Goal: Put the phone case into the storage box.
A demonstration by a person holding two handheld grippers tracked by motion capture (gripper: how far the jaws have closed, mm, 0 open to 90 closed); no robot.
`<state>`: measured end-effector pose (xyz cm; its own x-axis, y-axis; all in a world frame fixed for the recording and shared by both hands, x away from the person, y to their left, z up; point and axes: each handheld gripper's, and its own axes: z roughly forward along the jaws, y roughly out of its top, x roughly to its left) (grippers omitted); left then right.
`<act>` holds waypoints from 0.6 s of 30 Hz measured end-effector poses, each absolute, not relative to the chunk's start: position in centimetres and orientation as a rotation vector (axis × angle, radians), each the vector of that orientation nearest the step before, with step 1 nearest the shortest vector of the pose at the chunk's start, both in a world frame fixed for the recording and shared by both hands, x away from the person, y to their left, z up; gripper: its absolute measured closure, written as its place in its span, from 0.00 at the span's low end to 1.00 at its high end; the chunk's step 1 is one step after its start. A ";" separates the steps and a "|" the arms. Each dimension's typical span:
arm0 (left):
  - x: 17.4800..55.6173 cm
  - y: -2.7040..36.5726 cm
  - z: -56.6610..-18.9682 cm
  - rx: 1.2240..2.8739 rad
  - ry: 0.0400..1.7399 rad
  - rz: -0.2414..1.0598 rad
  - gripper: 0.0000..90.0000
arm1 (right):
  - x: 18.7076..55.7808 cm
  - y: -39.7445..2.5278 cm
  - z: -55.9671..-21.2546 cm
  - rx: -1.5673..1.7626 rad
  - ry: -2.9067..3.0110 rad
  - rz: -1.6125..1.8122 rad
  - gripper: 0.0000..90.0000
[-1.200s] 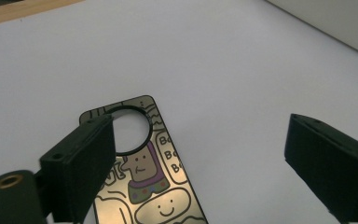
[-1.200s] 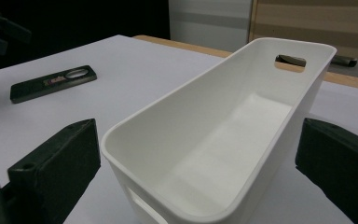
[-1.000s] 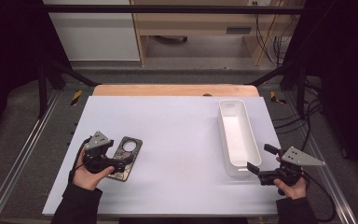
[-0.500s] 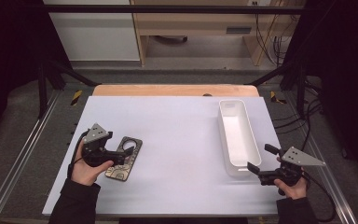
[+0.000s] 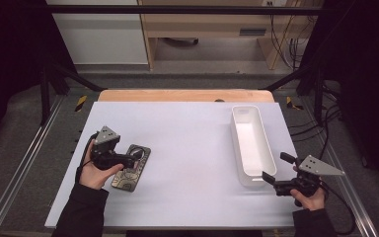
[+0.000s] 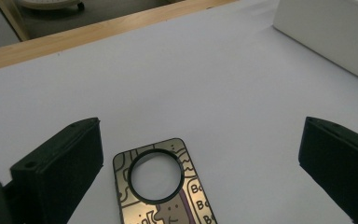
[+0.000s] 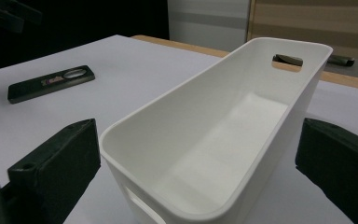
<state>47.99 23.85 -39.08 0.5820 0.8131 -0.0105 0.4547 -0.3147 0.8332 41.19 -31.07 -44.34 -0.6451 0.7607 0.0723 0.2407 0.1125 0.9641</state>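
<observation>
A flat dark plate (image 5: 132,169) with a cartoon print and a round hole lies on the white tabletop at the left. My left gripper (image 5: 130,159) hovers over its far end, open. In the left gripper view the plate (image 6: 161,186) lies low between the two wide-apart jaws of that gripper (image 6: 200,140), touching neither. A long white bin (image 5: 250,143) stands empty at the right. My right gripper (image 5: 272,178) is open at the bin's near end. In the right gripper view the bin (image 7: 242,121) sits between the spread jaws of that gripper (image 7: 196,135); the plate (image 7: 51,83) lies far left.
The white tabletop (image 5: 192,148) spreads between plate and bin. A wooden strip (image 5: 185,95) runs along its far edge. Metal frame rails (image 5: 24,163) flank the table, and cables (image 5: 321,123) lie off the right side. The bin's wall (image 6: 335,32) shows upper right in the left gripper view.
My left gripper has shifted a little left and toward the far side above the plate. The plate, the bin and the right gripper have stayed where they were.
</observation>
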 end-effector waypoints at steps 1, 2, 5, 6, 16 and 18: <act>48.1 23.9 -39.3 1.967 1.022 0.530 0.00 | 41.2 -31.0 -44.3 0.973 1.952 1.555 0.00; 48.2 23.9 -39.4 1.974 1.027 0.530 0.00 | 41.2 -31.0 -44.4 0.972 1.953 1.555 0.00; 48.6 23.9 -40.0 1.988 1.051 0.524 0.00 | 41.2 -31.0 -44.4 0.972 1.952 1.553 0.00; 48.8 23.9 -40.2 1.997 1.062 0.519 0.00 | 41.2 -31.1 -44.3 0.973 1.953 1.555 0.00; 49.6 23.5 -42.3 2.070 1.117 0.500 0.00 | 41.2 -31.0 -44.3 0.969 1.956 1.552 0.00; 49.7 23.4 -42.6 2.082 1.125 0.493 0.00 | 41.2 -31.0 -44.3 0.971 1.955 1.553 0.00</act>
